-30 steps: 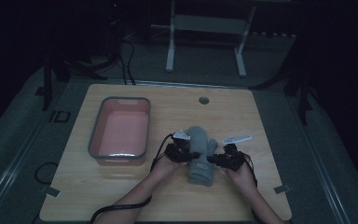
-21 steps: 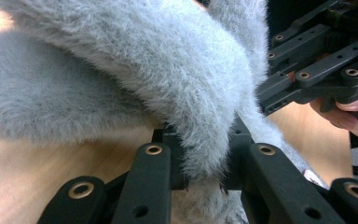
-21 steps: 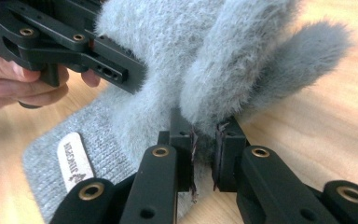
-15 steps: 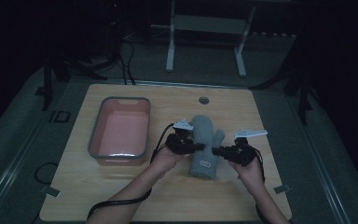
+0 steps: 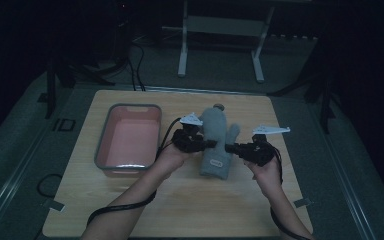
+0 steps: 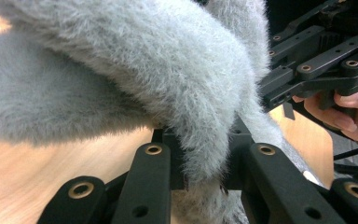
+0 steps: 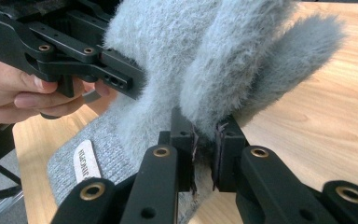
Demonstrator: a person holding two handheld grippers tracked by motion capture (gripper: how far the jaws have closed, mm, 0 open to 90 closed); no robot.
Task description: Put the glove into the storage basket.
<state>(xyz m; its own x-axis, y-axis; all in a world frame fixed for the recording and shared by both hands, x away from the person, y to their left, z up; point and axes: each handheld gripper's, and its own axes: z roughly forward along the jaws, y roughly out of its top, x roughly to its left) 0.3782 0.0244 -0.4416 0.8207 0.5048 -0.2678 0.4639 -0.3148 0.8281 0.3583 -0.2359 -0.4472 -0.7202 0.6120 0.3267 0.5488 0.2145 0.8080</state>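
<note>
A grey fuzzy mitten [image 5: 217, 142] hangs above the wooden table [image 5: 180, 200], held between the two grippers near the table's centre, slightly toward 3 o'clock. Its rounded tip points to 12 o'clock in the high view, its ribbed cuff to 6 o'clock, and its thumb projects toward 2 o'clock. The left gripper [image 5: 206, 145] sits at the mitten's 9 o'clock edge, jaws clamped narrow on a fold of the fleece; in the left gripper view the fabric is pinched between the two black jaws at the lower middle, and pile bulges above them. The right gripper [image 5: 234, 148] sits at the mitten's 3 o'clock edge, just below the thumb, likewise clamped on the fabric; the right gripper view shows a fold of grey pile squeezed between the pads [image 7: 193, 149], with only a slim gap beside it. The cuff carries a small pale label [image 7: 85, 163] with print too small to read, seen at 7 o'clock in the right gripper view. The left hand [image 5: 167, 157] and right hand [image 5: 265, 172] enter from 6 o'clock, each gripping its tool, with cables trailing along the forearms. A grey-rimmed pink tray [image 5: 105, 150] rests on the table at 9 o'clock of the mitten, well apart from it. A small round hole [image 5: 219, 106] in the tabletop lies just beyond the mitten's tip at 12 o'clock.
</note>
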